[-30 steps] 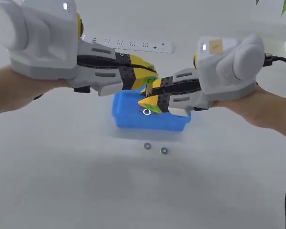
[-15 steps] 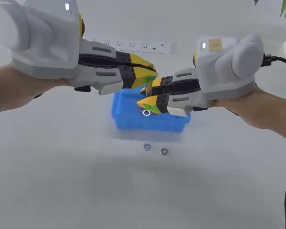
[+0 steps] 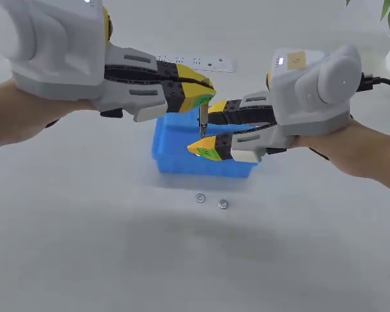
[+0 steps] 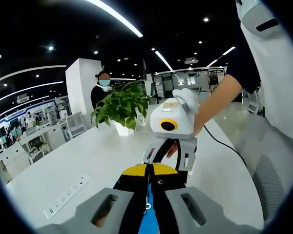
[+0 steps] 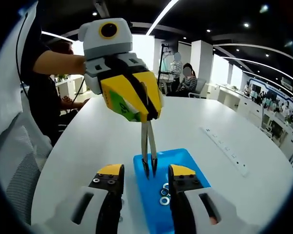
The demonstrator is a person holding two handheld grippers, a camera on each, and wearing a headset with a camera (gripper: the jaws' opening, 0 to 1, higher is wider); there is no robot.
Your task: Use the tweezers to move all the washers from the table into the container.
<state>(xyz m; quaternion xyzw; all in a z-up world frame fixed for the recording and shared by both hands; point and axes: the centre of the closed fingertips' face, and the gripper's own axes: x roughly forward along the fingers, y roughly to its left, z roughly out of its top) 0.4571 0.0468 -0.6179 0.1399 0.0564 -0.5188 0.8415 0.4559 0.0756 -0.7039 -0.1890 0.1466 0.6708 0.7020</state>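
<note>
Jaws of the left gripper [image 3: 207, 97] are pressed together on the upper end of the tweezers [image 3: 203, 125], which hang straight down over the blue container [image 3: 182, 166] in the head view. The right gripper [image 3: 205, 130] comes in from the other side with its jaws spread, one above the other, and the tweezers stand between them. Two washers [image 3: 200, 198] lie side by side on the white table [image 3: 84, 247], just in front of the container. A white power strip [image 3: 195, 63] lies on the table beyond the container.

In the left gripper view, the gripper's own yellow-tipped jaws meet in the middle. A strip of the blue container shows below them. The right gripper faces the camera from just beyond, held by a person's hand [image 4: 205, 114]. A potted plant [image 4: 119, 107] stands on the table behind it.

In the right gripper view, that gripper's own jaws stand well apart at the bottom. Between them the tweezers point down into the container near one rim, their tips a little apart. Whether the tips touch the floor cannot be told. Several washers [image 5: 164, 193] lie together on the container floor, just beside the tips.
</note>
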